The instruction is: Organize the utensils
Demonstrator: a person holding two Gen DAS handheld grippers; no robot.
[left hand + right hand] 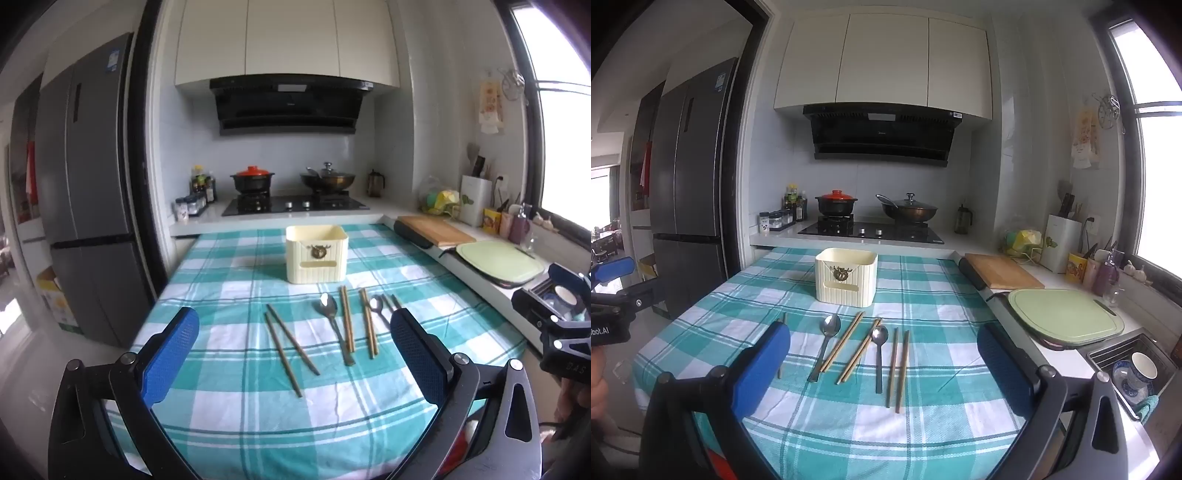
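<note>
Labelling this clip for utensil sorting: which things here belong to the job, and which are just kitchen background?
Job: cream holder box; two spoons; four chopstick pairs.

Background: red-lidded pot; wok; wooden board; green board.

Both grippers, left gripper (294, 345) & right gripper (884, 363): black plastic frames w/ triangular cutouts, silver pivot screws, textured blue finger pads (171, 354), white lettering on the body, bare skin at frame edge.

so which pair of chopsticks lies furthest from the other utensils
The leftmost pair of chopsticks, alone on the left of the row. The other three pairs lie packed beside the two spoons: larger spoon, smaller spoon.
</note>
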